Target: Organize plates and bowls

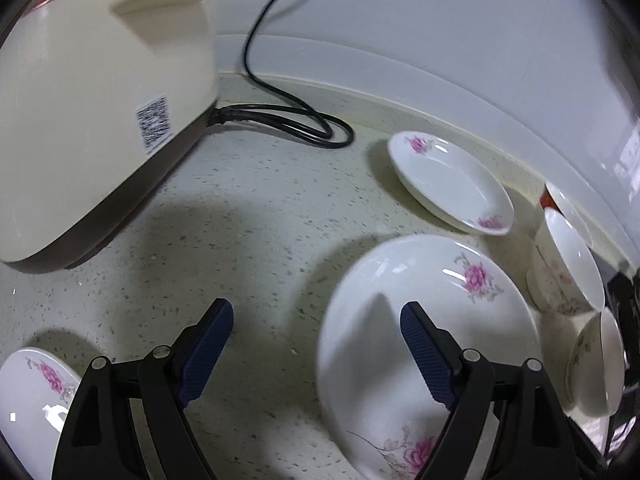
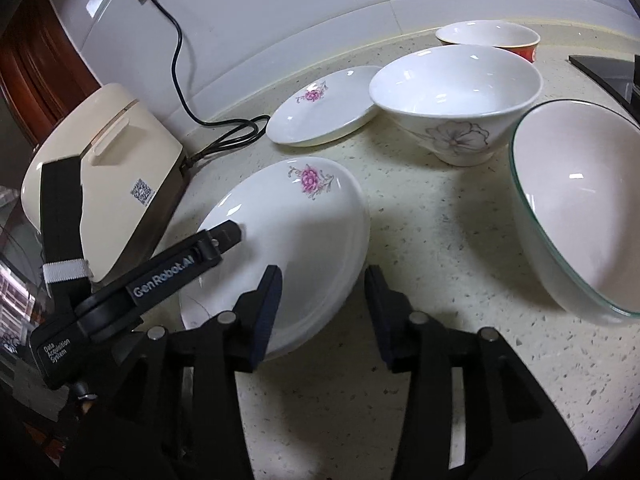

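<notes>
- Large plates: looks like two stacked at counter centre, rims doubled on the right edge; stack started.
- Small plate lies apart behind the stack, near the wall; not yet stacked.
- Another plate sits alone at the left, beside the left gripper.
- Bowls not nested: flower bowl, glass-rimmed bowl and red bowl each stand separately on the right.
- Right gripper: jaws part open, empty, straddling the stack's near rim, pads not pressing.
- Left gripper: jaws wide, empty, one finger over the stack.
- Judgement: early stage; most sorting remains.
- Cooker stands at left.
</notes>
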### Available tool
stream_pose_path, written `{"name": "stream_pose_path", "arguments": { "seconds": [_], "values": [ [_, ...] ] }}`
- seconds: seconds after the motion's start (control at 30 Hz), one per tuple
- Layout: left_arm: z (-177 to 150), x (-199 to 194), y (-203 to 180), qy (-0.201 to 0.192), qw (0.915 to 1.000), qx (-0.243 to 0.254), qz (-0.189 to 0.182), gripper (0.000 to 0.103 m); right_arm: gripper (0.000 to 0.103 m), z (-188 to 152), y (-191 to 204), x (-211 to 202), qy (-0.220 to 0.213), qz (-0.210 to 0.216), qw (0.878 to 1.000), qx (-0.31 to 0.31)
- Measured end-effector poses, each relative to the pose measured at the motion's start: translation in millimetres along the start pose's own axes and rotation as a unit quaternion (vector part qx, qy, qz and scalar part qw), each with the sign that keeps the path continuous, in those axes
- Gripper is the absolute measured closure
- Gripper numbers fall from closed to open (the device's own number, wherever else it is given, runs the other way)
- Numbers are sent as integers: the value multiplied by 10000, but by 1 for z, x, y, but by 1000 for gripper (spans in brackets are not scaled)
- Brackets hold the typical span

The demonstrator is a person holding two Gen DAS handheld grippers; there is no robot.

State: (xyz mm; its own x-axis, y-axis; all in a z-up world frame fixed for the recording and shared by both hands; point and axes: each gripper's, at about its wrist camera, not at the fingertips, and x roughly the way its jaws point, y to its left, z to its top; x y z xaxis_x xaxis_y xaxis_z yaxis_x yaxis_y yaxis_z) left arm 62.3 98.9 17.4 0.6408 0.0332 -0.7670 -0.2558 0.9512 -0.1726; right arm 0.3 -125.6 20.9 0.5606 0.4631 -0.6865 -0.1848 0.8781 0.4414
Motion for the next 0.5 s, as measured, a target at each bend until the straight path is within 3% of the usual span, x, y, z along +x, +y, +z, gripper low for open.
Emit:
{"name": "stream_pose_path", "arguments": {
  "seconds": [0.1, 0.13, 0.17, 0.2, 0.5],
  "values": [
    [-1, -2, 0, 13, 10000, 65, -24, 18, 57, 0, 2, -1, -4, -54, 10000, -64],
    [-2, -3, -2, -2, 9999, 107, -132, 32, 66, 0, 3, 0, 7, -70, 9999, -79],
    [-2, -3, -4, -14, 9995, 146, -283, 66, 71, 0, 3, 2, 46, -139, 9999, -87],
    [-3, -3, -6, 52, 9988, 187, -460, 74, 76, 1, 3, 3, 49, -153, 9998, -71],
    [-4, -6, -7, -4, 9988, 246, -429, 78, 78, -1, 3, -4, -29, -223, 9997, -113]
  ]
}}
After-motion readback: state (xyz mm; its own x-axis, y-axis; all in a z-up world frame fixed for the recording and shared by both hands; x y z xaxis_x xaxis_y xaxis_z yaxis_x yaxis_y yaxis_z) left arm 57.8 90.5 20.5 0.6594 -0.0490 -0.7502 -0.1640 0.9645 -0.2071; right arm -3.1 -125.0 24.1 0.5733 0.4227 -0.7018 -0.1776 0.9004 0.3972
